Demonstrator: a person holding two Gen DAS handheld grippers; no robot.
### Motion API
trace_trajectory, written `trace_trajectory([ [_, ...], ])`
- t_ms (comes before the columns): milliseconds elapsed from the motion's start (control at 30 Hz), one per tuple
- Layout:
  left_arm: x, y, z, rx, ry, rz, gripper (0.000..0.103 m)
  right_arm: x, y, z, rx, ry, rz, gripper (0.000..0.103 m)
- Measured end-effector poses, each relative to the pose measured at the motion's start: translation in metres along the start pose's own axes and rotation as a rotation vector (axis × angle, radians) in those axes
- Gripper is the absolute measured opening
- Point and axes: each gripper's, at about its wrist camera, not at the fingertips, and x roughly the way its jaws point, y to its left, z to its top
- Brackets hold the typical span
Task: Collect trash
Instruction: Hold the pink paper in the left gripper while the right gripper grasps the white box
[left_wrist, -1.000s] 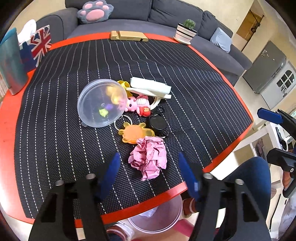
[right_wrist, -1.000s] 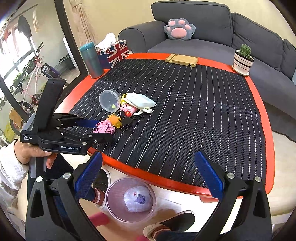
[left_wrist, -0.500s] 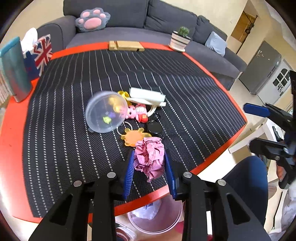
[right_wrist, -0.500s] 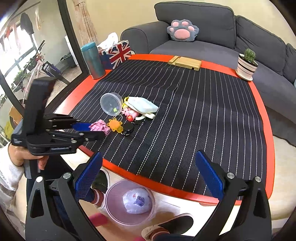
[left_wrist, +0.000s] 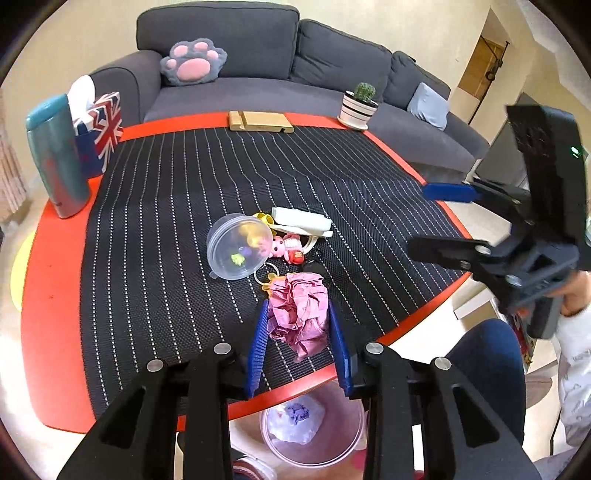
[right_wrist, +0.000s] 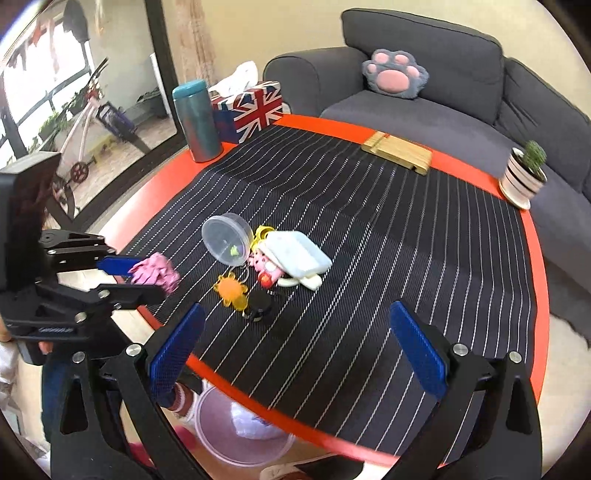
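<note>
My left gripper (left_wrist: 298, 343) is shut on a crumpled pink paper ball (left_wrist: 299, 317) and holds it above the table's near edge; it also shows in the right wrist view (right_wrist: 155, 273). A clear pink-rimmed trash bin (left_wrist: 314, 424) with a crumpled bag inside stands on the floor below the edge; it also shows in the right wrist view (right_wrist: 243, 435). My right gripper (right_wrist: 295, 347) is open and empty over the front of the table, and appears at the right of the left wrist view (left_wrist: 439, 218).
On the striped mat (left_wrist: 184, 184) lie a clear round lid (left_wrist: 238, 247), a white pouch (left_wrist: 301, 221), a pink toy (left_wrist: 286, 247), an orange keychain (right_wrist: 231, 290) and a black cap (right_wrist: 258, 306). A teal flask (left_wrist: 55, 155), flag tissue box (left_wrist: 99, 133), wooden stand (left_wrist: 260, 122) and potted cactus (left_wrist: 360, 107) stand along the far edge.
My left gripper closed on the pink paper ball, lifted it off the mat and drew it back toward the table's near edge. The right gripper stayed open.
</note>
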Motion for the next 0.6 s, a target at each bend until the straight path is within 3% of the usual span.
trace_trajectory([
  [333,-0.005,0.013,-0.004,-0.028,-0.01,-0.001,0.031,0.049,0.009,0.024,-0.125,0.077,-0.008,0.096],
  [400,-0.006,0.016,-0.005,-0.034,-0.011,0.001,0.031,0.06,0.012,0.026,-0.158,0.104,-0.008,0.083],
  [600,-0.007,0.023,-0.008,-0.049,-0.012,0.003,0.031,0.078,0.018,0.03,-0.22,0.139,-0.021,0.064],
])
